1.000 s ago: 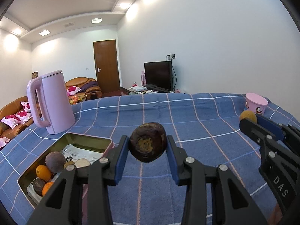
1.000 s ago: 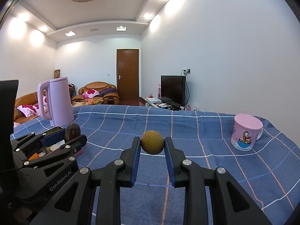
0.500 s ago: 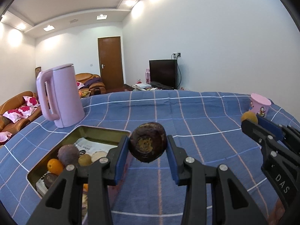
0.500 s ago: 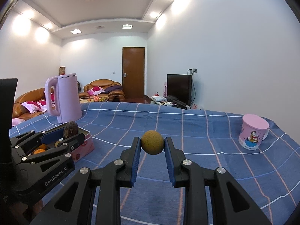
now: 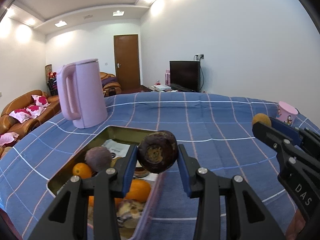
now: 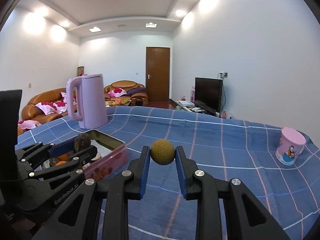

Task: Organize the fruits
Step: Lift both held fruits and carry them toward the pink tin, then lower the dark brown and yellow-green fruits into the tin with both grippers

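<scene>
Fruits [image 5: 112, 172] are already gathered in the open tin [image 5: 128, 130] on the blue-clothed worktop, while a dark fruit [image 5: 157, 154] is clamped in the left gripper [image 5: 158, 160] and a tan fruit [image 6: 162, 152] in the right gripper [image 6: 162, 156], both yet to be deposited.

Black-framed claw [image 5: 158, 159] with blue pads, silver screws, white "DAS" lettering.
</scene>
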Available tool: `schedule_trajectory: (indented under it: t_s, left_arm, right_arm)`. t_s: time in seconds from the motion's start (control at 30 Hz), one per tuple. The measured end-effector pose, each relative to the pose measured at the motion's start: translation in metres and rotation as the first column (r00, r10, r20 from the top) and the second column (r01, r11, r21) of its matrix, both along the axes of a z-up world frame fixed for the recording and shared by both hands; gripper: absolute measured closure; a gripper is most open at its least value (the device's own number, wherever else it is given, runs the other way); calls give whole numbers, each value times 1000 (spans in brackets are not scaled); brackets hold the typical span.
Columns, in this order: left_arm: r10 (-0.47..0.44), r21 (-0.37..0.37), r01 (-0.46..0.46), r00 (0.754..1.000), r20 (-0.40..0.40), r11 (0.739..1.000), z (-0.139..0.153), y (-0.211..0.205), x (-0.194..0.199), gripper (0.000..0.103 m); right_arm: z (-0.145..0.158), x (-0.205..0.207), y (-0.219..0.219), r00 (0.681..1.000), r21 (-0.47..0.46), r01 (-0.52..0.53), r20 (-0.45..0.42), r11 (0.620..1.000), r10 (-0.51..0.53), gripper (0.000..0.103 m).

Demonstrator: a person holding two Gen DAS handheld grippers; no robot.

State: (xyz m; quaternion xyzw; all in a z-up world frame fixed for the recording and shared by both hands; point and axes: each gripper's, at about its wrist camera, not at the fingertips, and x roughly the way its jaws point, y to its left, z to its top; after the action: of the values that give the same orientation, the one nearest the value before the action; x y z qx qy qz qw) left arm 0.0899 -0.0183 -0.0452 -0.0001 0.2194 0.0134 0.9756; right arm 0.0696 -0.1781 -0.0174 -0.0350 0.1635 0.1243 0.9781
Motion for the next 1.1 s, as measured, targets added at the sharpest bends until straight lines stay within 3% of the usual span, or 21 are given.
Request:
schedule_trajectory:
  t_s: [1.1]
  left_arm:
    - [145,-21,-146,989,-26,989,7,92,7,61]
  right_arm:
    - [11,24,105,981,-65,-194,-8,979,194,75]
